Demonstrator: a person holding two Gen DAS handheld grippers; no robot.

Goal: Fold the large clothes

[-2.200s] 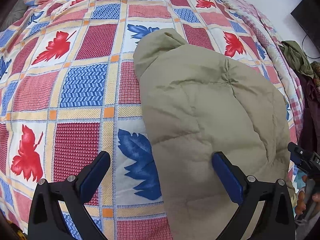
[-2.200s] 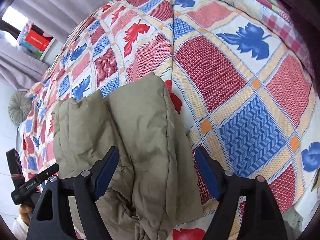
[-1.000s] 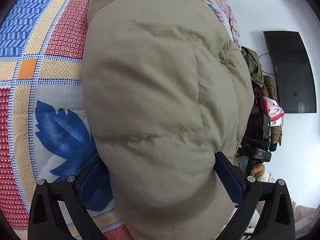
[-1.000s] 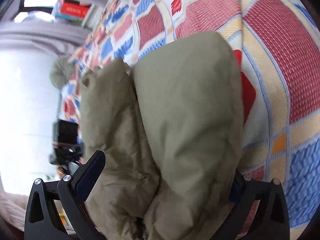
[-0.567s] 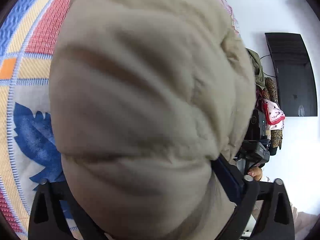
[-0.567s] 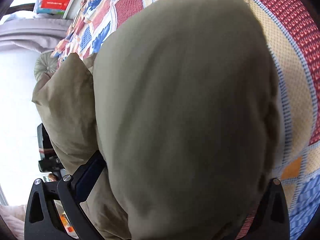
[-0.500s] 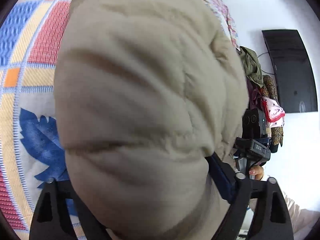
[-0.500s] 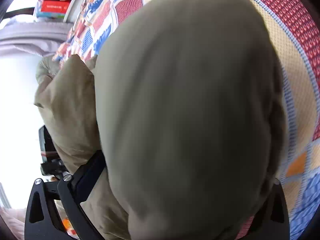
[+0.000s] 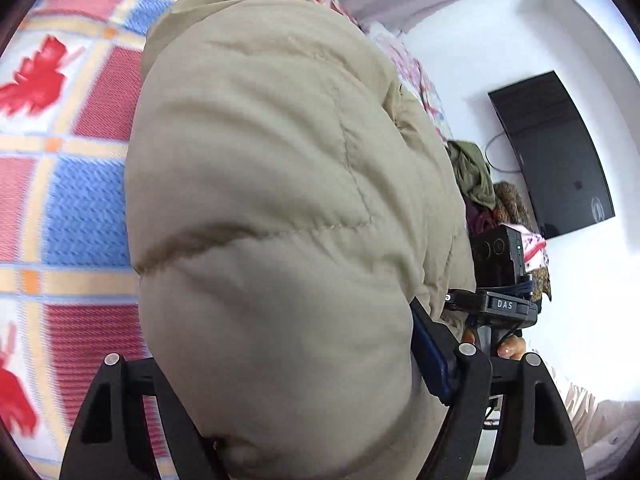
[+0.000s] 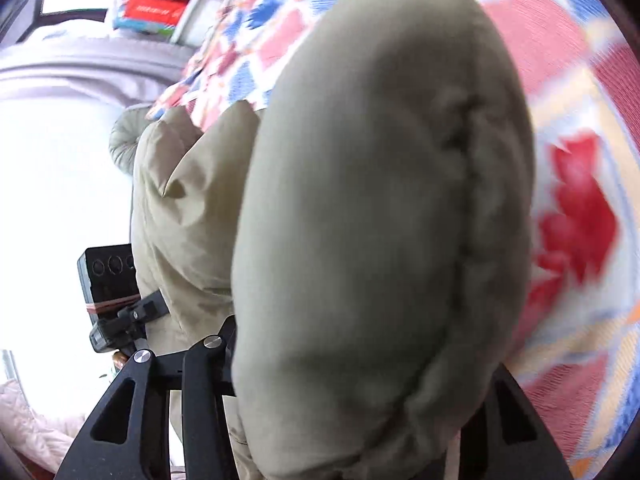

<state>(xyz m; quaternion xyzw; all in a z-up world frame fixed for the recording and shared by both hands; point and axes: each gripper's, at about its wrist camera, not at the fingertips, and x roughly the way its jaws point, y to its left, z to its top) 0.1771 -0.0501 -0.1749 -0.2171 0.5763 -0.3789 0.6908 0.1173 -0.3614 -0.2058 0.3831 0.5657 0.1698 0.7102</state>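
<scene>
Jacket (image 9: 280,200) pinched between both grippers' jaws

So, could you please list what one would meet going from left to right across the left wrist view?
Patterned bedspread → beige padded jacket → olive garment on the heap of clothes → the other gripper's black camera box → dark wall-mounted screen.

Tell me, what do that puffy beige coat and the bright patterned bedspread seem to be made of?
The beige coat looks like a padded jacket: a smooth, matte woven shell, probably synthetic, with stitched quilting lines and puffed panels that suggest soft filling. The bedspread looks like a printed woven cloth, perhaps cotton, matte, with a fine ribbed weave showing in its blue and red squares; blur hides finer detail.
</scene>
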